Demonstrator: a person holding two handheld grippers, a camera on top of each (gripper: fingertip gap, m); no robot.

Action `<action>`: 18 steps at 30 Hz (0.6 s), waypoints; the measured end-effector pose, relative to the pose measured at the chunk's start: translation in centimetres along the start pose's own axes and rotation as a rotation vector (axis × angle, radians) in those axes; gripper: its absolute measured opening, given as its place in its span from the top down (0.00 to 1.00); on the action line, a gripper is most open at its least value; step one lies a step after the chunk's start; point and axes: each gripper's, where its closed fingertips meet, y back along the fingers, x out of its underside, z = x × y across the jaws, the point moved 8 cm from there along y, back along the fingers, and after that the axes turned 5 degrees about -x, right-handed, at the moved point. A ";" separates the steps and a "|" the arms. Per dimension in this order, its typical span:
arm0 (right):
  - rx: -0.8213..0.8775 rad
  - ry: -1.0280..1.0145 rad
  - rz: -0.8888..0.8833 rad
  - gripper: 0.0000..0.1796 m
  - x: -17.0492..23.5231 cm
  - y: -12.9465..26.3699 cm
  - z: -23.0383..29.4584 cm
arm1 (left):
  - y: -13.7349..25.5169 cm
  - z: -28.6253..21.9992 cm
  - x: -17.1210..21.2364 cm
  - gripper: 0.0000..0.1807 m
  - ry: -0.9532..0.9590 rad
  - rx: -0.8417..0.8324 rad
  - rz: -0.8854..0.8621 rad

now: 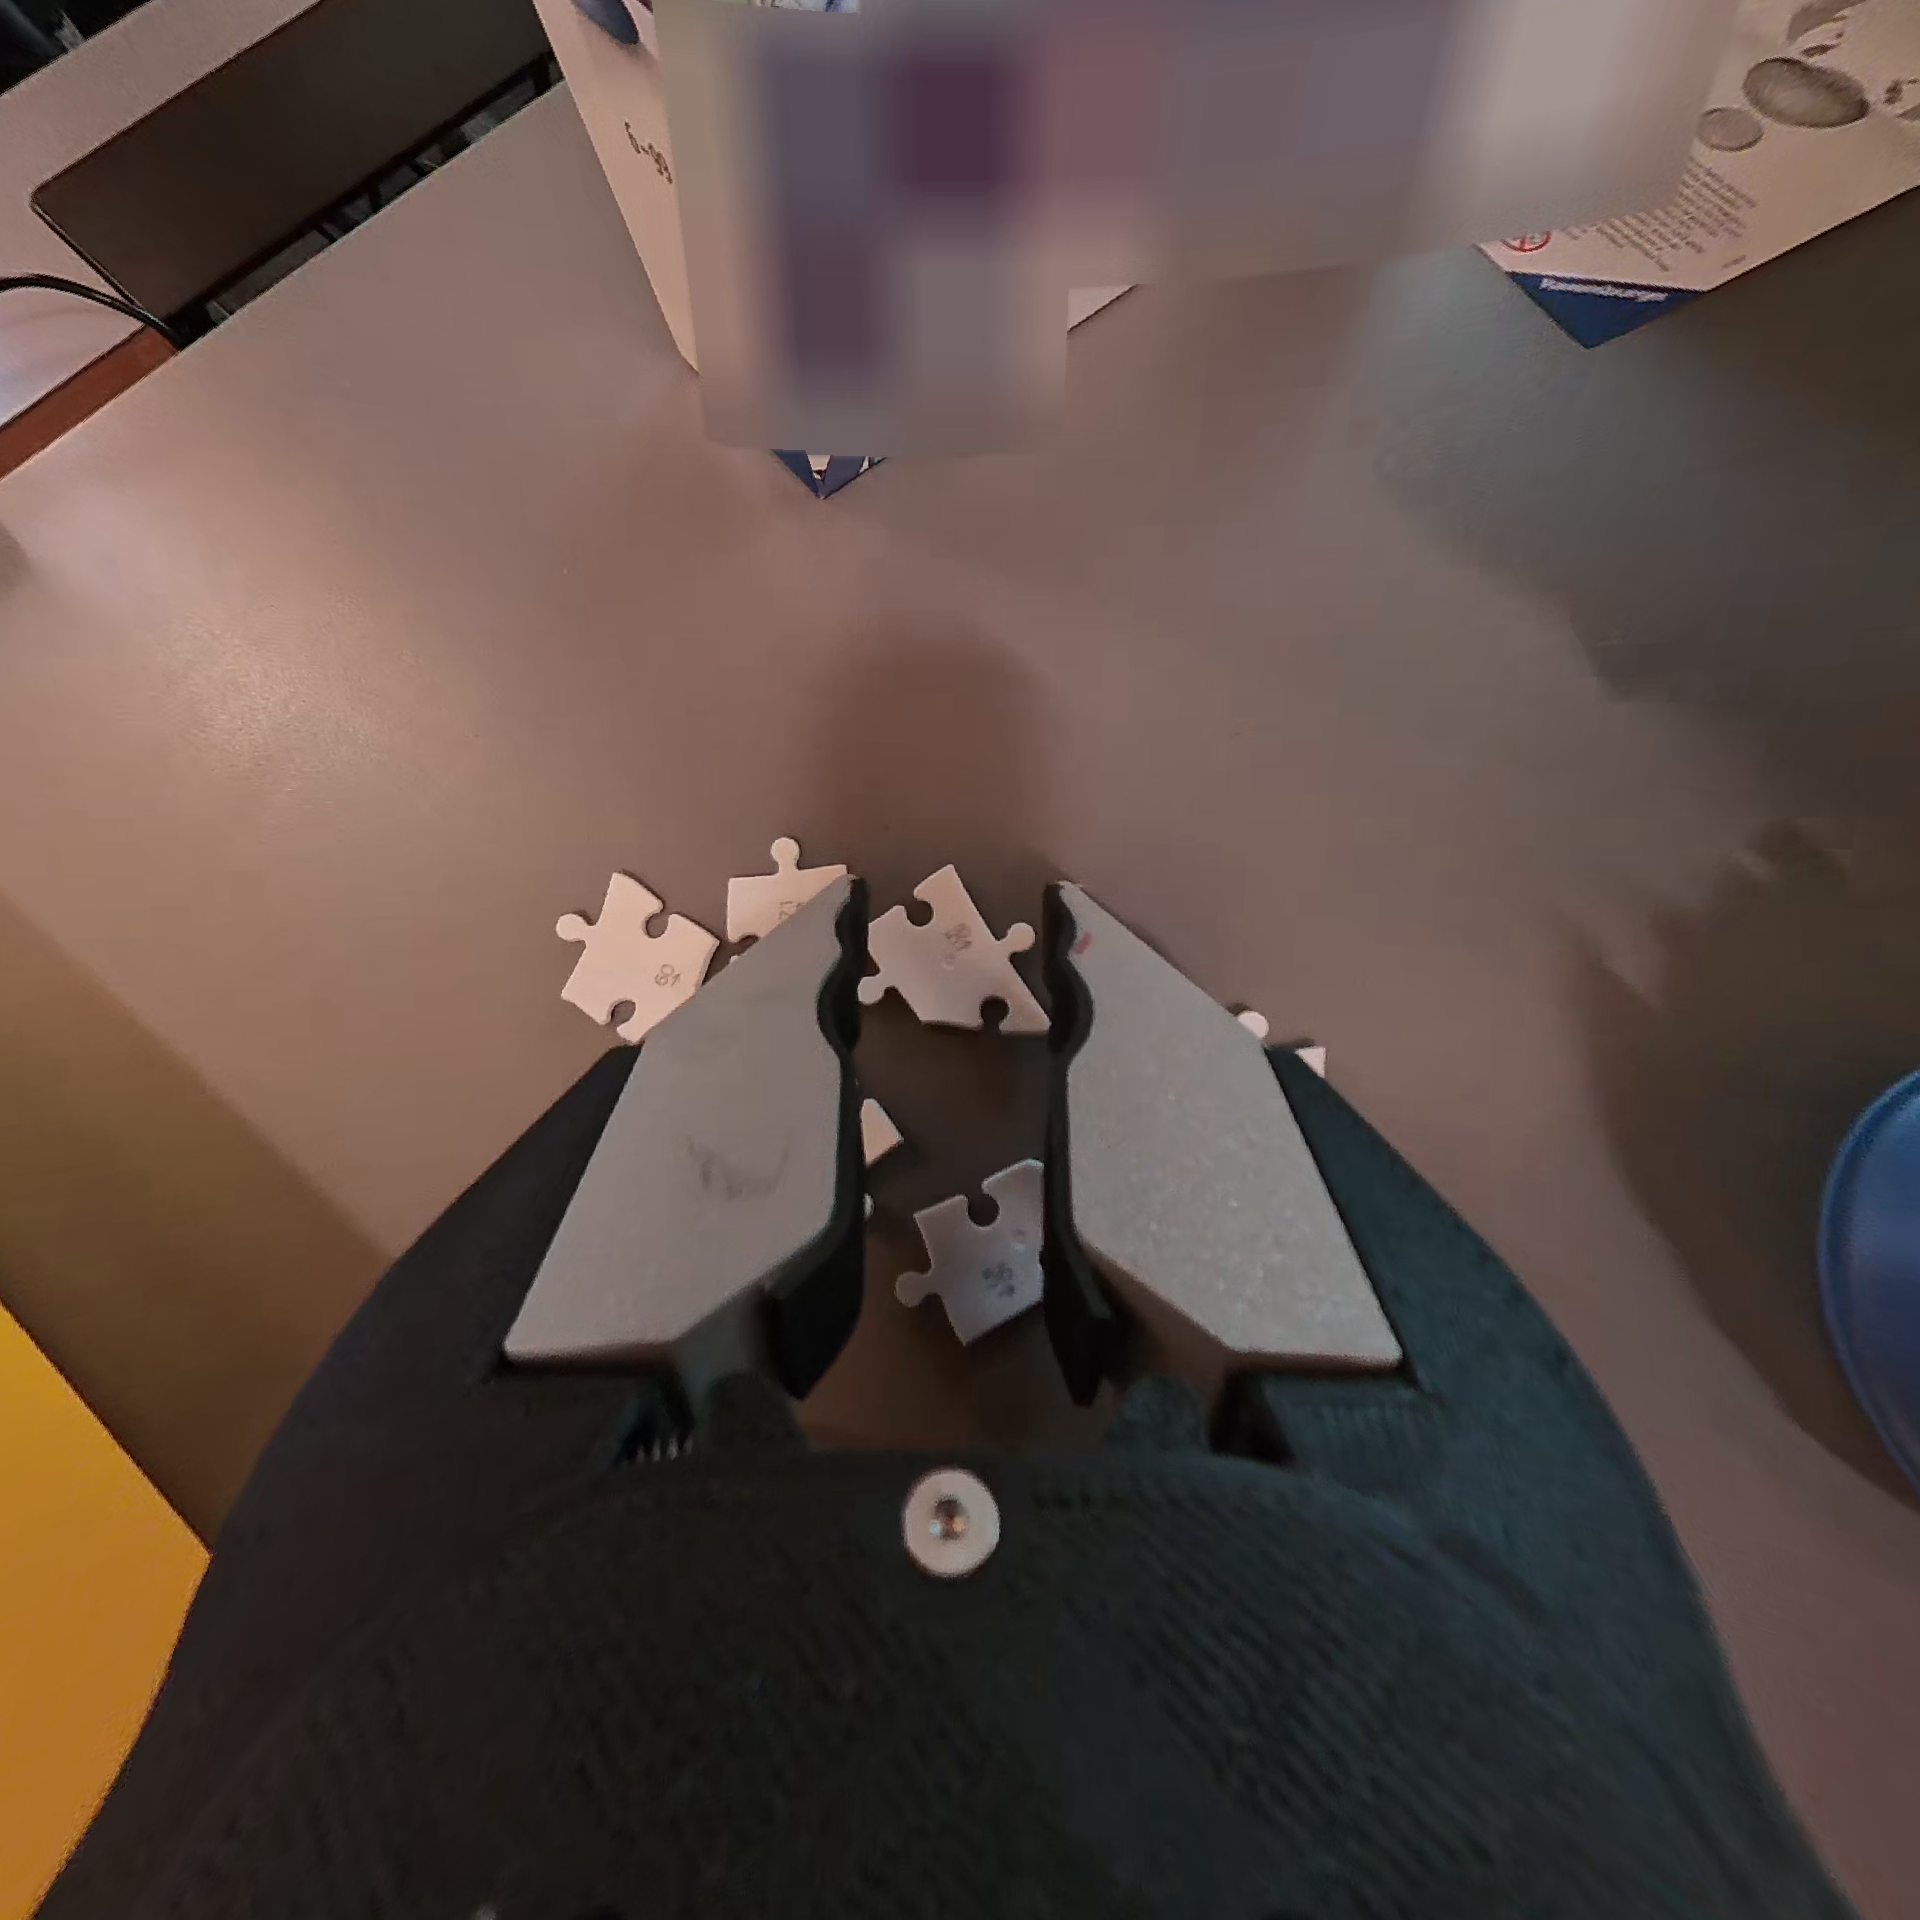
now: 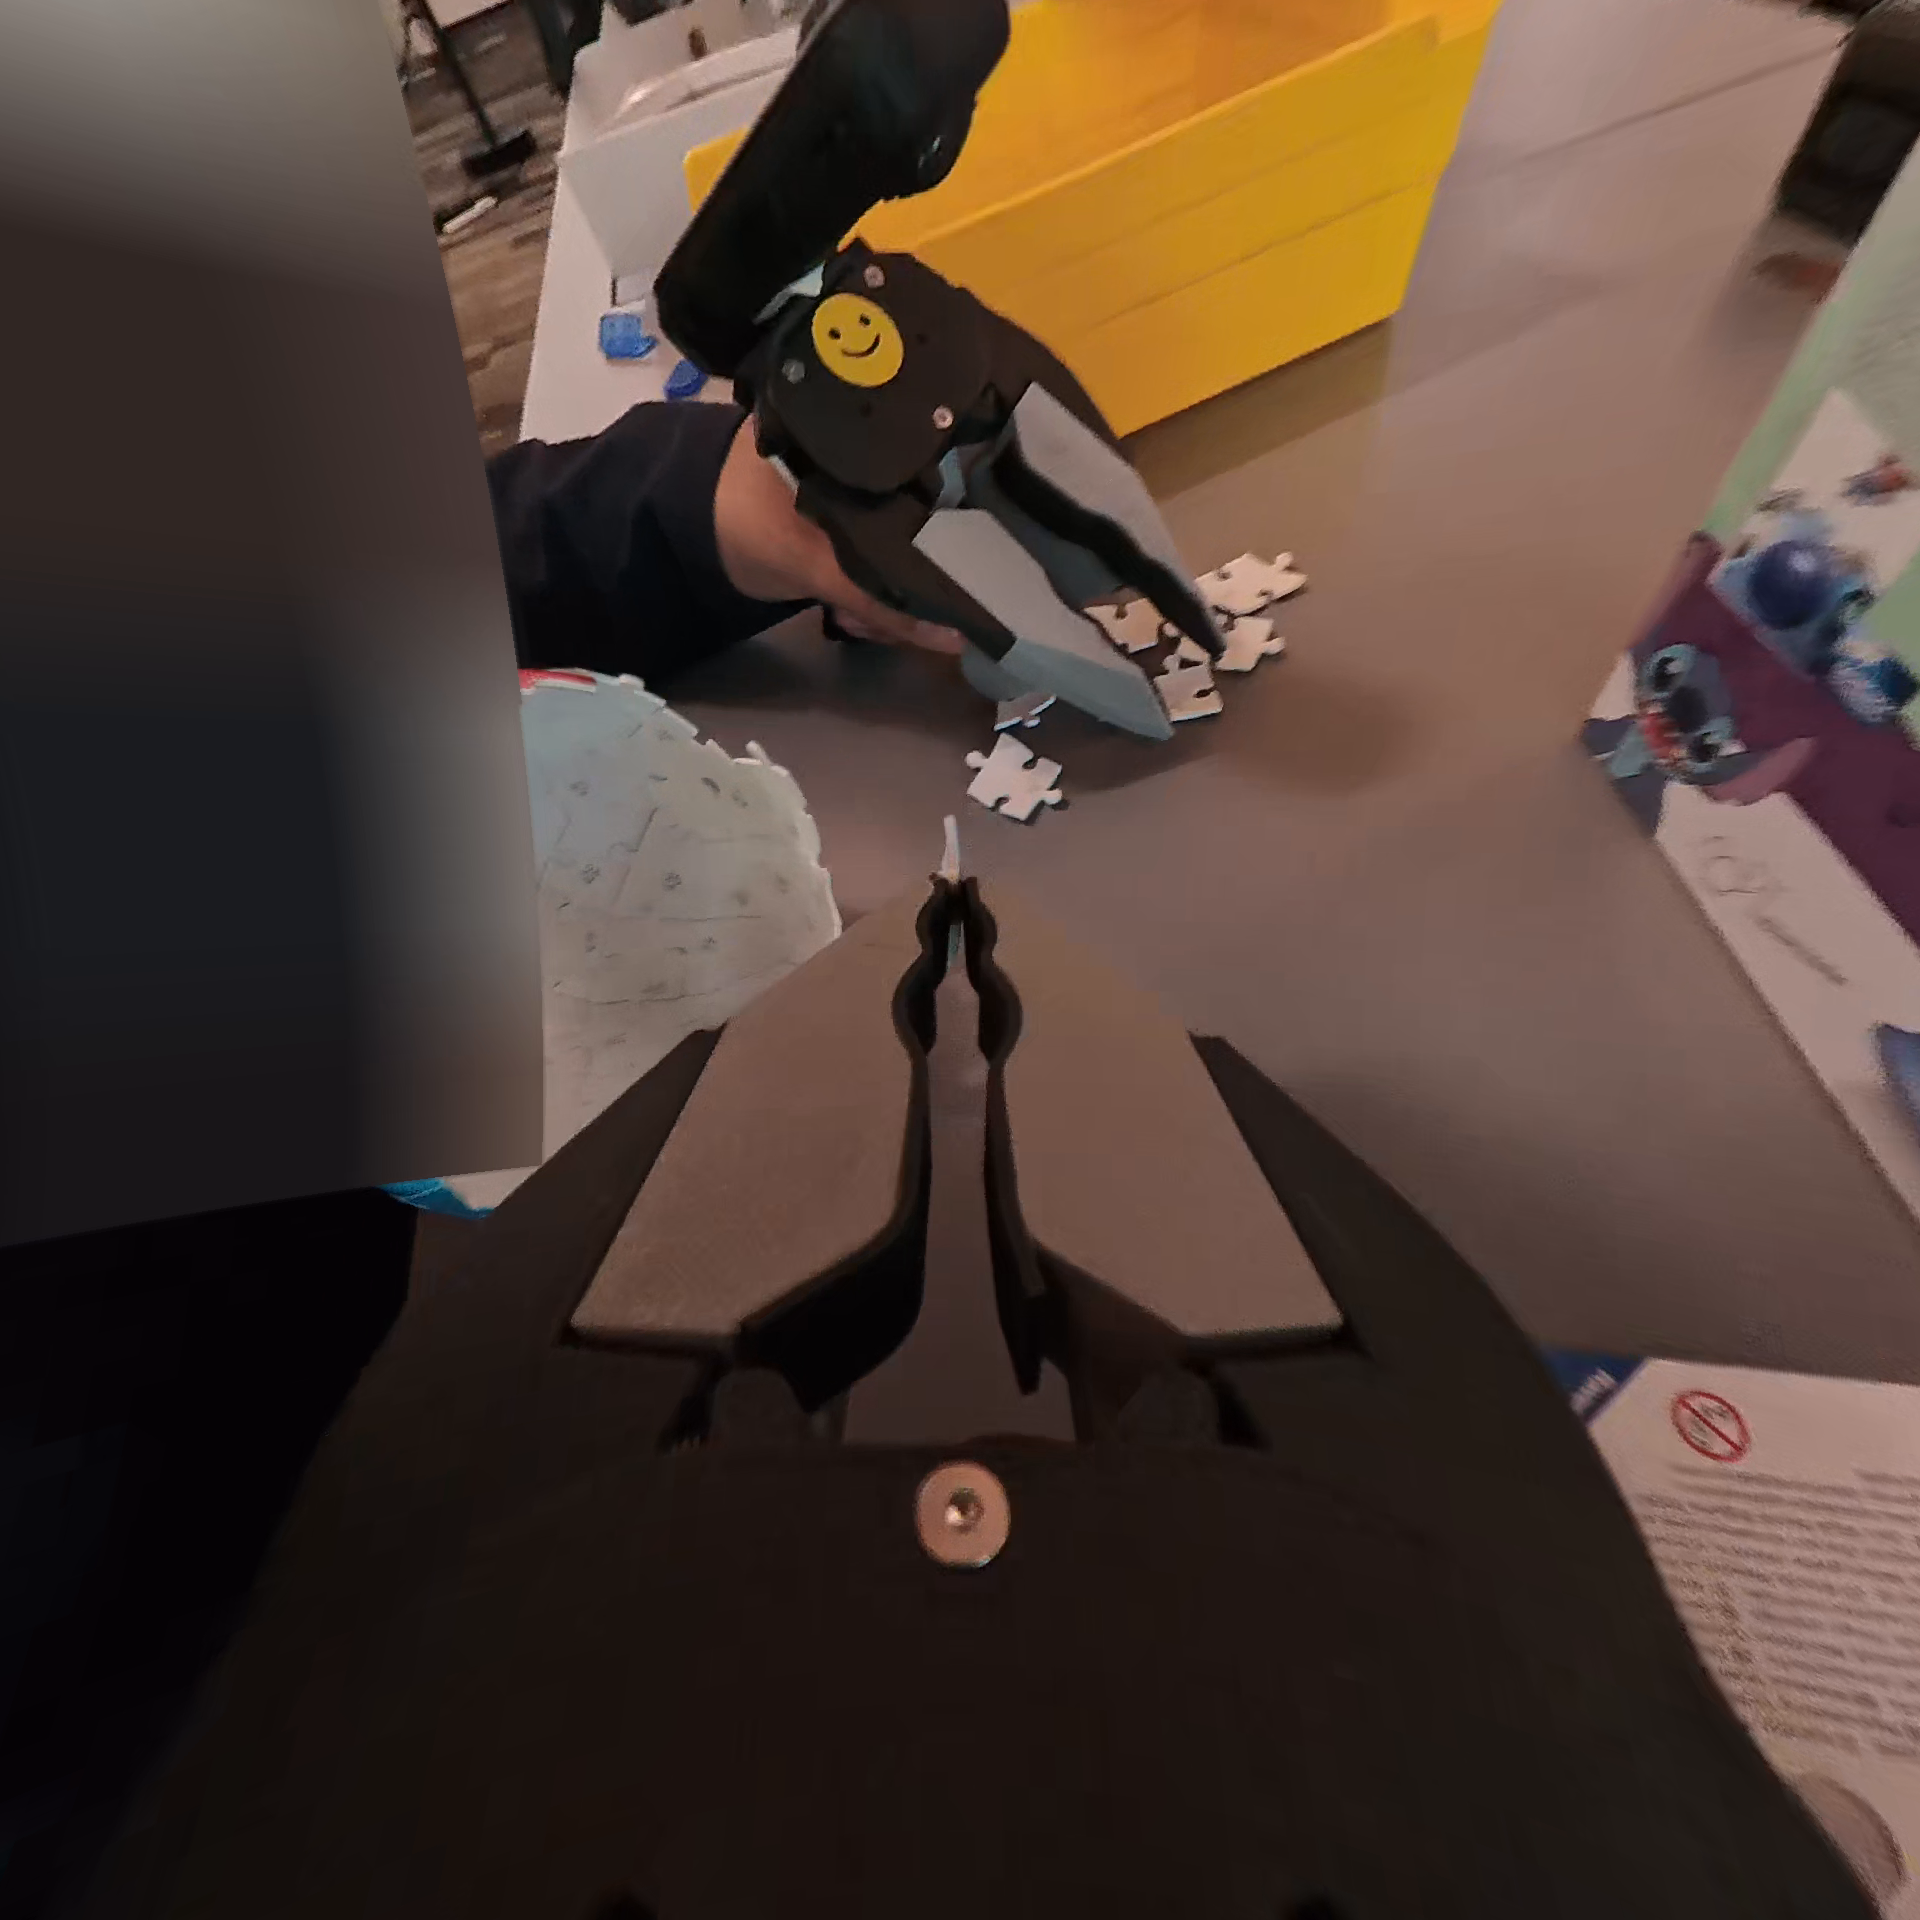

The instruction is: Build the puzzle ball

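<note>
A: left tool (image 1: pixel 954 904)?
B: spread, pinching nothing. Tips down at the desk (image 1: pixel 364 675), straddling the loose puzzle pieces (image 1: pixel 951 951)

A: how do the pieces lie?
B: white backs up, flat on the desk. One between the fingertips, one further back in the gap near the right finger (image 1: pixel 982 1262), two more just outside the left finger (image 1: pixel 636 971). Small scatter, all close together

A: right tool (image 2: pixel 951 888)?
B: pressed together, pinching a single piece (image 2: pixel 949 847) edge-on. Only a thin white sliver pokes past the tips. Tool is up off the desk

A: the ball?
B: partly built puzzle ball (image 2: pixel 665 873) sits on the desk just left of the right tool, open shell with jagged rim, pale inside facing the camera. Part of it is hidden by the blur patch

A: relation between the two tools?
B: well apart. From the right wrist view the left tool (image 2: pixel 1184 681) is ahead, tilted down into the scatter, with a yellow smiley sticker (image 2: pixel 857 338) on its body and the person's hand (image 2: pixel 821 561) behind it

A: surroundings?
B: yellow bin (image 2: pixel 1195 239) beyond the left tool, puzzle box (image 2: pixel 1787 727) at the right, printed sheet (image 2: pixel 1787 1579) at the near right edge
</note>
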 end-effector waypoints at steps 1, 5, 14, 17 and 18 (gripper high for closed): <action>-0.022 -0.010 0.015 1.00 0.1 -0.3 0.0 | 0.0 0.0 0.0 0.82 0.000 0.005 0.001; -0.059 -0.038 0.009 1.00 0.3 -0.2 0.7 | 0.0 -0.2 0.1 0.82 -0.005 0.011 0.006; 0.014 -0.096 0.057 1.00 0.9 -0.4 3.3 | 0.0 -0.4 0.1 0.82 -0.029 0.001 0.014; 0.055 -0.104 0.112 1.00 1.2 -1.0 3.5 | 0.2 -0.5 -0.2 0.83 -0.082 -0.041 -0.009; 0.056 -0.102 0.122 1.00 1.3 -1.1 3.5 | 0.3 -0.6 -0.3 0.83 -0.107 -0.051 -0.016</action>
